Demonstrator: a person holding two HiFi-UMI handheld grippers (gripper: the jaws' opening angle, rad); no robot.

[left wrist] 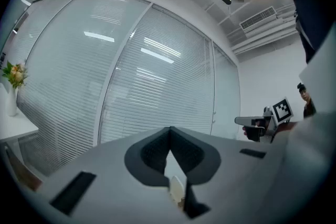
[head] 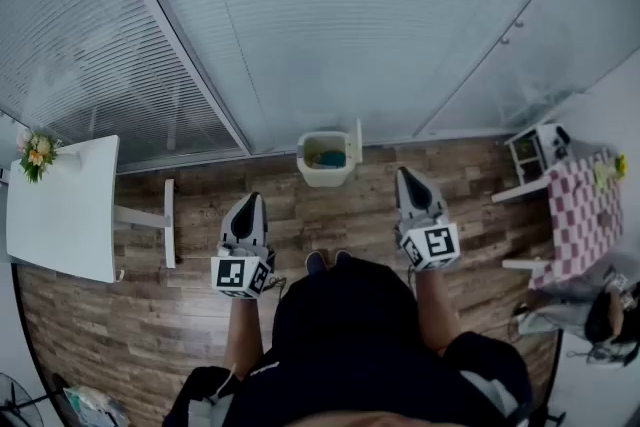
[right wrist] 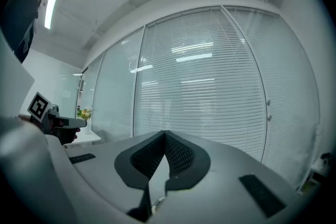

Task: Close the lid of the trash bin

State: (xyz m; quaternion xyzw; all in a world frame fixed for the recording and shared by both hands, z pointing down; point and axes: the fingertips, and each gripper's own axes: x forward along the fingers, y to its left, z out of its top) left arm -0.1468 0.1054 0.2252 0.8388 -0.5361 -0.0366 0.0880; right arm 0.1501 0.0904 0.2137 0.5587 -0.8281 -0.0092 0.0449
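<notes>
The white trash bin stands on the wooden floor against the glass wall, straight ahead of me. Its lid stands upright on the bin's right side, and something blue and yellow lies inside. My left gripper is held level, short of the bin and to its left, jaws shut and empty. My right gripper is level to the bin's right, also shut with nothing in it. In the gripper views the left gripper and the right gripper face only blinds; the bin is hidden there.
A white table with a vase of flowers stands at the left. At the right are a pink checkered table, a small white cart and another person. Blind-covered glass walls close the far side.
</notes>
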